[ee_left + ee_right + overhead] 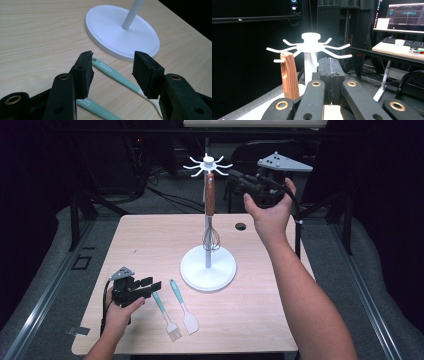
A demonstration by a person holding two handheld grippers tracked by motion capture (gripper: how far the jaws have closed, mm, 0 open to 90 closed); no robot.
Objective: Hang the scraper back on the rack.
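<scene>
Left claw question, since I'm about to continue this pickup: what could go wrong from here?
1. The open left claw straddles one teal handle of the spatula, with the brush lying close beside it; closing might pinch or nudge both.
2. The whisk hangs on one hook of the stand; the shut right claw nearby could bump it loose.

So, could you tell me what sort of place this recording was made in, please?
Probably a lab or recording workspace: a monitor with a keyboard on a side desk, dark curtains around, and a wooden table holding the utensil stand.
</scene>
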